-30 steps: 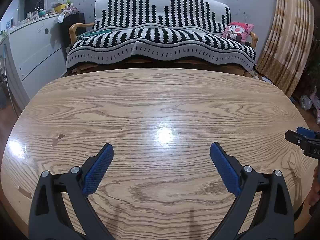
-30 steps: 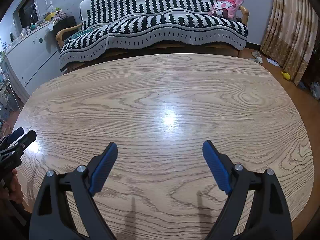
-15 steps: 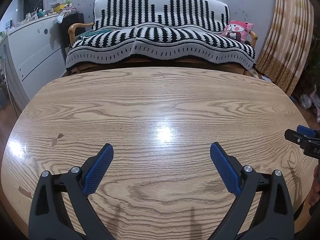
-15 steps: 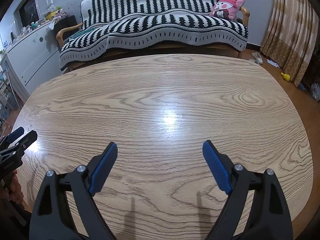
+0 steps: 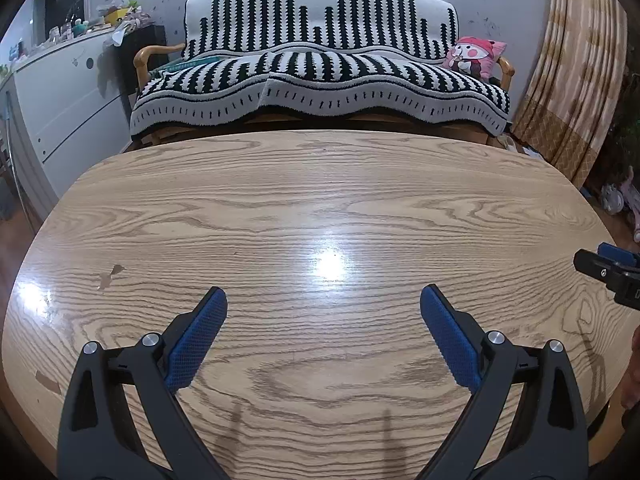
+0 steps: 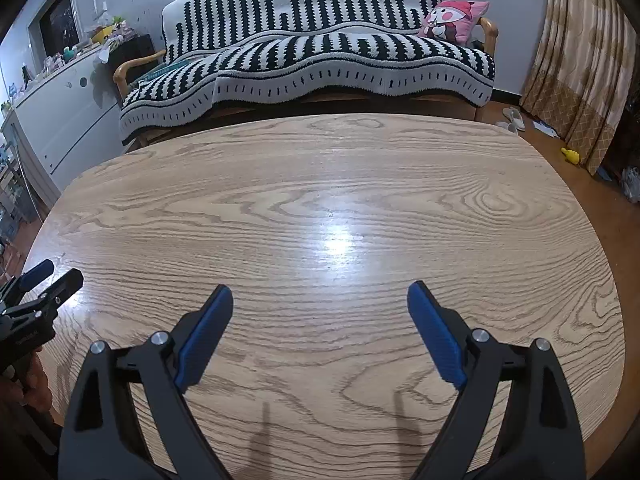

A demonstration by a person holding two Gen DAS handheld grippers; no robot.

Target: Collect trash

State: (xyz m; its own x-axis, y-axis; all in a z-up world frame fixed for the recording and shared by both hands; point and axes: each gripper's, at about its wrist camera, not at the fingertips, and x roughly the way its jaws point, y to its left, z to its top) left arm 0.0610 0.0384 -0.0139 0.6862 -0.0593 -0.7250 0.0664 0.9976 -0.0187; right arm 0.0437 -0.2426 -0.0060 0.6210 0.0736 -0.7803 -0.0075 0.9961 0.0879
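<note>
My left gripper [image 5: 323, 300] is open and empty, held just above the near part of a wooden oval table [image 5: 320, 208]. My right gripper [image 6: 320, 294] is also open and empty above the same table [image 6: 360, 184]. The right gripper shows at the right edge of the left wrist view [image 5: 612, 268]. The left gripper shows at the left edge of the right wrist view [image 6: 44, 280]. No trash shows on the tabletop in either view. A small dark mark [image 5: 110, 274] sits on the wood at the left.
A sofa under a black-and-white striped blanket [image 5: 320, 76] stands behind the table, with a pink cushion [image 5: 474, 56] at its right end. A white cabinet [image 5: 60, 96] is at the left, curtains [image 5: 576, 80] at the right. Slippers [image 6: 514, 118] and small items [image 6: 570, 156] lie on the floor.
</note>
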